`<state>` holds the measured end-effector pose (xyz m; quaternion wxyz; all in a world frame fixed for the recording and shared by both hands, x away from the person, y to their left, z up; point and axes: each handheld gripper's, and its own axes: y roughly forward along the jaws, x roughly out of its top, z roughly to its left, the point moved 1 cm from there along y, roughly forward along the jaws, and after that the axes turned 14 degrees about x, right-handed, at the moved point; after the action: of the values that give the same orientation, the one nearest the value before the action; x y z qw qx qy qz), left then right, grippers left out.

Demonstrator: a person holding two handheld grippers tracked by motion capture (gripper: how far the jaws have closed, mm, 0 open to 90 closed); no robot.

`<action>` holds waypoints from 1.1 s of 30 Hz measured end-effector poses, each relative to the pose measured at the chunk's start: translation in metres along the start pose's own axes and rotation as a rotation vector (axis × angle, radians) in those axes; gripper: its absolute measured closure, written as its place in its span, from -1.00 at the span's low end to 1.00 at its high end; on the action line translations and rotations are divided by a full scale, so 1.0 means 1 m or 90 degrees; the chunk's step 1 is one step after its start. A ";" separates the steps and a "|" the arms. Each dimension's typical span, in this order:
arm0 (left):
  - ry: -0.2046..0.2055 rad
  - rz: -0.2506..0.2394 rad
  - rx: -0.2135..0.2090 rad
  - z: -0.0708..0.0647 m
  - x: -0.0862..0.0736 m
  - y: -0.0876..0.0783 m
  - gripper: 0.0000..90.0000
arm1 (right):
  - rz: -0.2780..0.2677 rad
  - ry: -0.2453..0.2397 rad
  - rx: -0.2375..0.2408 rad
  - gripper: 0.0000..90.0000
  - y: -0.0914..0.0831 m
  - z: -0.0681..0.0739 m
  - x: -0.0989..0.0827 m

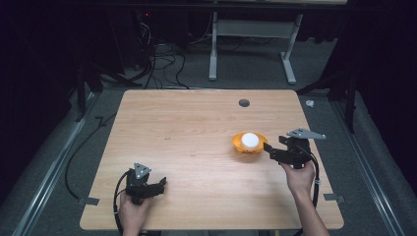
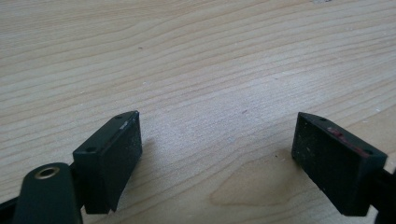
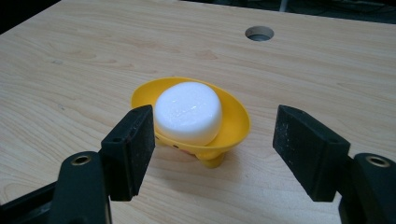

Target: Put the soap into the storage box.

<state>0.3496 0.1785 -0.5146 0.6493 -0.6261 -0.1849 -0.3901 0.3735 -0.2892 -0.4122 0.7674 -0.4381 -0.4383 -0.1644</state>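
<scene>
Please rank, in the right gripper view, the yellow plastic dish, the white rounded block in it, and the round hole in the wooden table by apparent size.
1. Yellow plastic dish
2. White rounded block
3. Round hole, though it lies farther from the camera, which shrinks it.

Bare table [image 1: 187,142] lies left of the yellow dish [image 1: 249,143]; right claw [image 1: 271,151] just beside it.

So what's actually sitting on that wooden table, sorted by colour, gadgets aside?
Yellow: 1, a plastic footed dish
White: 1, a rounded block lying in the dish
Total: 2
</scene>
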 end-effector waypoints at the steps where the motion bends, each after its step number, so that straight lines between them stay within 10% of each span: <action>1: 0.000 0.000 0.000 0.000 0.000 0.000 -0.63 | 0.000 -0.002 0.000 -0.32 -0.001 0.000 -0.001; 33: -0.001 0.000 0.000 0.000 0.000 0.000 -0.63 | -0.030 0.025 -0.002 -0.32 -0.027 -0.001 -0.032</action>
<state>0.3499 0.1782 -0.5146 0.6493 -0.6262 -0.1854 -0.3897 0.3384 -0.3097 -0.4244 0.7709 -0.4256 -0.4332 -0.1920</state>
